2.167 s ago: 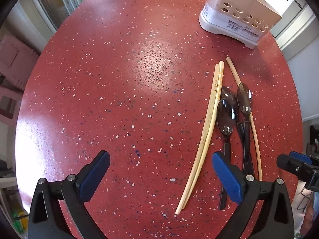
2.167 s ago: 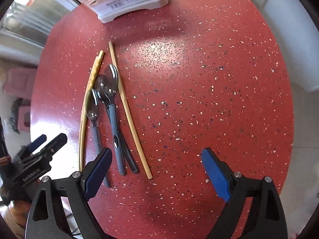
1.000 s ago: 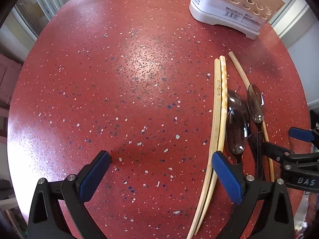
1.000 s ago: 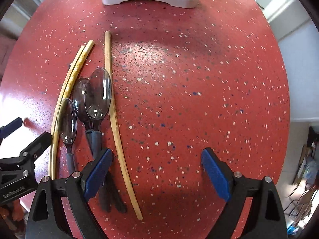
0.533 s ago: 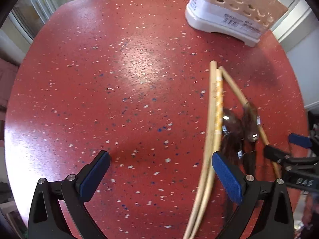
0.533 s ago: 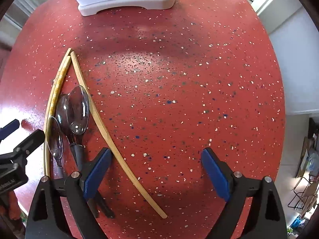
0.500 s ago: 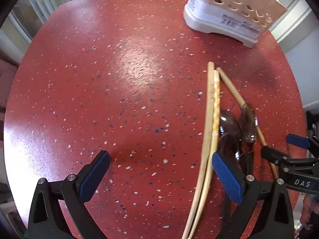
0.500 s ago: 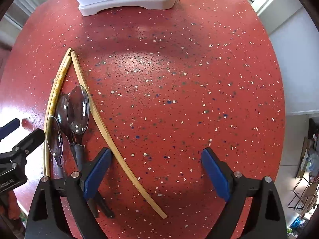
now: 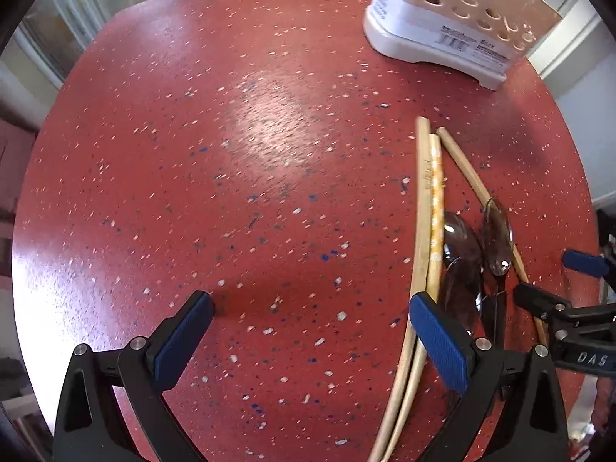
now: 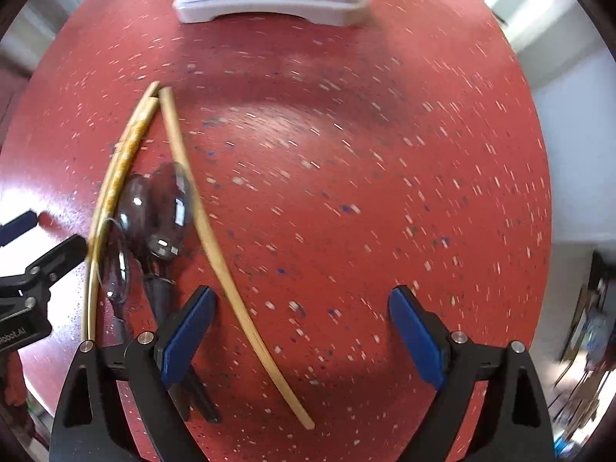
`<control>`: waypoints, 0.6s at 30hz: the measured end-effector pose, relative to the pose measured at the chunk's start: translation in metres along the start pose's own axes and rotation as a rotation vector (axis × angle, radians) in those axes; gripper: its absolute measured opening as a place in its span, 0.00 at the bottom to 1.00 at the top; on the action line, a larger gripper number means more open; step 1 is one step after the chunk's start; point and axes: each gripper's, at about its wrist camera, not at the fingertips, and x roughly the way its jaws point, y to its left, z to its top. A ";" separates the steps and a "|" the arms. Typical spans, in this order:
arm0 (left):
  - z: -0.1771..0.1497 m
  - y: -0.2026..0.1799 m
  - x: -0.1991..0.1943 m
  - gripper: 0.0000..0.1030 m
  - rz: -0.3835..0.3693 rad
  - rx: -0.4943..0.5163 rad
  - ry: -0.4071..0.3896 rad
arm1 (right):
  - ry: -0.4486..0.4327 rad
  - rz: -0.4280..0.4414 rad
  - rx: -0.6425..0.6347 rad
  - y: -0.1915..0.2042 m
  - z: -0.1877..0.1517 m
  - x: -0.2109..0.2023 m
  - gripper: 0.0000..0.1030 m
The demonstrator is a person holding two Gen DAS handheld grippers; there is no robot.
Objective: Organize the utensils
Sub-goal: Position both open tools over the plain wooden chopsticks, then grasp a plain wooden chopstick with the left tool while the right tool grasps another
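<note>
hovering over the red speckled worktop (image 9: 269, 154), the left claw (image 9: 308, 331) is spread wide and empty, and the right claw (image 10: 300, 331) is spread too, gripping nothing. take the white utensil holder (image 9: 435, 38) as the landmark: it stands at the far edge, and all the loose pieces lie on the near side of it. two chopsticks (image 9: 427, 231) lie side by side, touching, a third chopstick (image 10: 208, 231) angles away from them, and the dark spoons (image 10: 161, 211) overlap in the wedge between.
</note>
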 end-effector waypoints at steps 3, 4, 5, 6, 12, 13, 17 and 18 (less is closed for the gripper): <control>0.005 -0.009 0.003 1.00 -0.005 0.024 -0.007 | -0.010 -0.006 -0.039 0.010 0.013 0.000 0.90; 0.008 -0.011 0.004 1.00 -0.007 0.031 -0.008 | -0.012 -0.005 -0.047 0.012 0.018 0.000 0.88; 0.010 -0.013 0.005 1.00 -0.006 0.038 -0.007 | -0.016 -0.001 -0.054 0.014 0.022 0.000 0.87; 0.012 -0.016 0.006 1.00 0.002 0.049 -0.006 | -0.014 -0.001 -0.056 0.015 0.026 -0.001 0.86; 0.012 -0.010 0.007 1.00 0.049 0.039 -0.002 | 0.001 0.019 0.010 0.001 0.027 0.002 0.86; 0.012 -0.008 0.006 1.00 0.047 0.042 0.000 | 0.003 0.019 0.009 0.000 0.027 0.003 0.85; 0.012 -0.005 0.005 1.00 0.048 0.051 0.007 | -0.003 0.014 -0.036 0.004 0.033 0.001 0.81; 0.014 -0.007 0.006 1.00 0.048 0.052 0.007 | -0.003 0.013 -0.052 0.008 0.037 0.001 0.80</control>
